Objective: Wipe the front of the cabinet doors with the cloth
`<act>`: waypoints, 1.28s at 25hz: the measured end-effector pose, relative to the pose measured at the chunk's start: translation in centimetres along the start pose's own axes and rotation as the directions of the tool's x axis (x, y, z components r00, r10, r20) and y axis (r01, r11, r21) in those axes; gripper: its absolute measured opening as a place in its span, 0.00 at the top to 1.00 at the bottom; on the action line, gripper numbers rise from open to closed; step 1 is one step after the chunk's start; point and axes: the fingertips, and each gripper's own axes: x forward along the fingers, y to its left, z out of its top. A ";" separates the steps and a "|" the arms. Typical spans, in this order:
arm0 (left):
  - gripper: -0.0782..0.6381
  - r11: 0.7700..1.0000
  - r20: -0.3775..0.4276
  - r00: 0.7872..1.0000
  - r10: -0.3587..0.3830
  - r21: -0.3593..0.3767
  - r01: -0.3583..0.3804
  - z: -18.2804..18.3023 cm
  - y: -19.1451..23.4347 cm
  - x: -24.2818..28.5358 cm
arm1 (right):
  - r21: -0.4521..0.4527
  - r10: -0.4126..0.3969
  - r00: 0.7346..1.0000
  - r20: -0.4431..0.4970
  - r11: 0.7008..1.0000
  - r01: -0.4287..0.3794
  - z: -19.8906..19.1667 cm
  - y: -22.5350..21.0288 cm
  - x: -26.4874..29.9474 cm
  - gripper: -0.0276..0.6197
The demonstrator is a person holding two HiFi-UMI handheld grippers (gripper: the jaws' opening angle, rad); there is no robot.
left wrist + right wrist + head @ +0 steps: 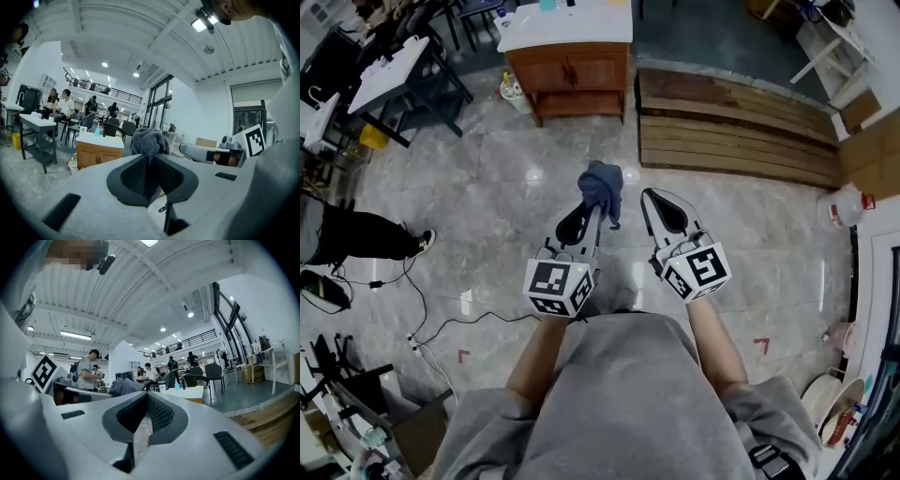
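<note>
A blue-grey cloth [602, 187] hangs bunched from the tip of my left gripper [592, 209], whose jaws are shut on it. In the left gripper view the cloth [149, 142] sticks up between the black pads [136, 174]. My right gripper [647, 195] is held beside it, a little to the right, shut with nothing in it; its pads [159, 413] meet at the tip. The wooden cabinet [571, 72] with a white top stands far ahead across the floor, its two doors facing me. It also shows small in the left gripper view as the cabinet [97, 157].
A low stack of wooden planks [736, 131] lies to the right of the cabinet. Black-framed tables [389, 75] stand at the left, with a person's leg [366, 239] and cables [427, 314] on the marble floor. A white bucket [842, 208] sits at the right.
</note>
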 end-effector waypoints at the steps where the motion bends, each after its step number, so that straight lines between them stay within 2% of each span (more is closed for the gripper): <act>1: 0.83 1.000 -0.002 1.000 -0.003 0.003 0.003 -0.1 -0.5 0.3 | 0.009 -0.006 1.000 0.002 1.000 0.006 -0.1 -0.6 -0.4 0.94; 6: 0.83 1.000 -0.017 1.000 -0.008 0.006 0.008 -0.4 -1.3 2.4 | 0.051 -0.027 1.000 0.001 0.998 0.027 -0.9 -3.2 -0.8 0.94; 14: 0.83 1.000 -0.032 0.999 -0.021 -0.013 0.020 -0.2 0.8 7.5 | 0.076 -0.038 0.999 -0.038 0.996 0.041 -2.3 -6.8 2.7 0.94; 22: 0.83 0.998 -0.070 0.996 -0.063 -0.035 0.060 0.7 5.0 14.3 | 0.082 -0.065 0.996 -0.056 0.994 0.069 -2.0 -10.8 9.1 0.94; 32: 0.83 0.994 -0.076 0.992 -0.099 -0.050 0.096 2.2 12.2 22.1 | 0.077 -0.123 0.990 -0.064 0.989 0.128 -2.1 -15.6 18.2 0.94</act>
